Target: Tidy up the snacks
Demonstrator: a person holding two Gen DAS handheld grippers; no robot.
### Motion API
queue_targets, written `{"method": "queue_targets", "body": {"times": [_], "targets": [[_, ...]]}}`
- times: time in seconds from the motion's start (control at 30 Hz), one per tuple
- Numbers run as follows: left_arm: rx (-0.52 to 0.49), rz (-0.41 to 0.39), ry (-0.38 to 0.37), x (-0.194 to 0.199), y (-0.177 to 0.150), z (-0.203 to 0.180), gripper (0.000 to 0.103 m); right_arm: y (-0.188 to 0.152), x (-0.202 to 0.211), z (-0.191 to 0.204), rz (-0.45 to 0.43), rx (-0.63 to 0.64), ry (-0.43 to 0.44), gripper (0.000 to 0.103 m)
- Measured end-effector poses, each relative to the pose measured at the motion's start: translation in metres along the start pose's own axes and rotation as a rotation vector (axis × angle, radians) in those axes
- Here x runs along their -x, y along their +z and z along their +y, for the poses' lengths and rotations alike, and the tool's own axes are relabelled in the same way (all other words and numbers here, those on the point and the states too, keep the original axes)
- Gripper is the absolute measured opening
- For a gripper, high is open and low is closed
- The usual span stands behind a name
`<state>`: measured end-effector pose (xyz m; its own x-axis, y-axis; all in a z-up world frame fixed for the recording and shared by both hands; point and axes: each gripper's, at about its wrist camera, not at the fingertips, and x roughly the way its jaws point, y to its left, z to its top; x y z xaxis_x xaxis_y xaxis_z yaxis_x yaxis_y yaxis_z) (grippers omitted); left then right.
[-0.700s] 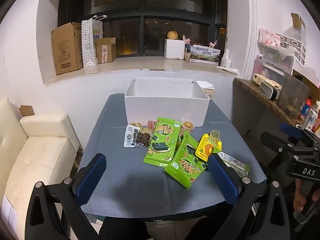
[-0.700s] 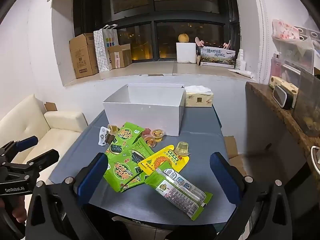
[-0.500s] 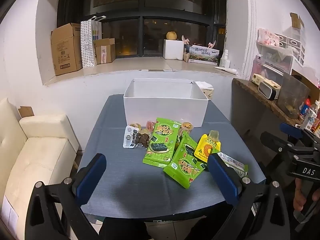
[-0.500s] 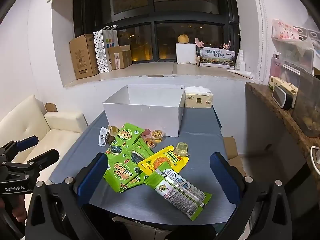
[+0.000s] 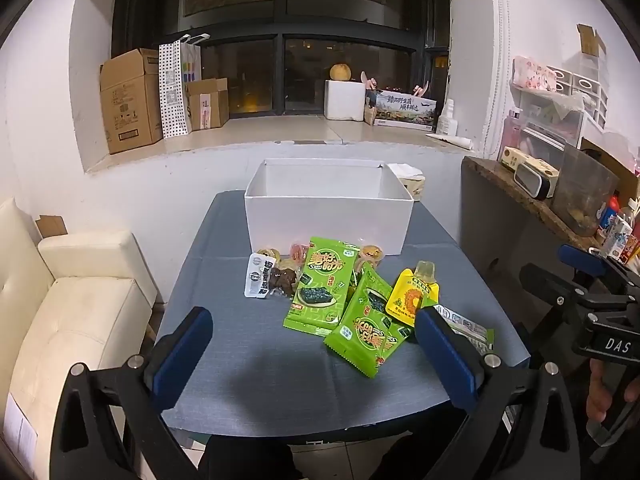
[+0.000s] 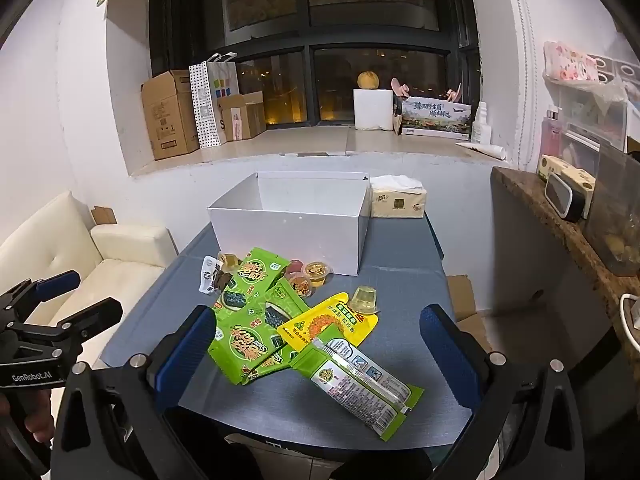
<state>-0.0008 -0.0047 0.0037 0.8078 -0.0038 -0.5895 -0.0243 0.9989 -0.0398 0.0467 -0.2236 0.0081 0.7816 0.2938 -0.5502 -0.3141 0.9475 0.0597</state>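
Hovering wide apart and holding nothing, left claw [image 5: 312, 354] and right claw [image 6: 316, 354] face the snacks [image 5: 320, 288].

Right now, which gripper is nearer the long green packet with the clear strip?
Right. The right gripper hangs open almost directly over the long green packet; the left gripper hovers off to the packet's left.

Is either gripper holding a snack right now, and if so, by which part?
Nothing is held. The left gripper and right gripper both stand open above the table, with the snack packets untouched.
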Motion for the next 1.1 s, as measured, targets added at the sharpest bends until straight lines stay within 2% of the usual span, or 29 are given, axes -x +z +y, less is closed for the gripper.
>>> {"method": "queue_targets", "body": {"times": [1.1], "targets": [[0.005,-0.005,-0.007,0.0039,0.0038,-0.0010,0.103,-0.0006,0.0045,-0.0001,-0.005,0.007,0.006,0.103]]}}
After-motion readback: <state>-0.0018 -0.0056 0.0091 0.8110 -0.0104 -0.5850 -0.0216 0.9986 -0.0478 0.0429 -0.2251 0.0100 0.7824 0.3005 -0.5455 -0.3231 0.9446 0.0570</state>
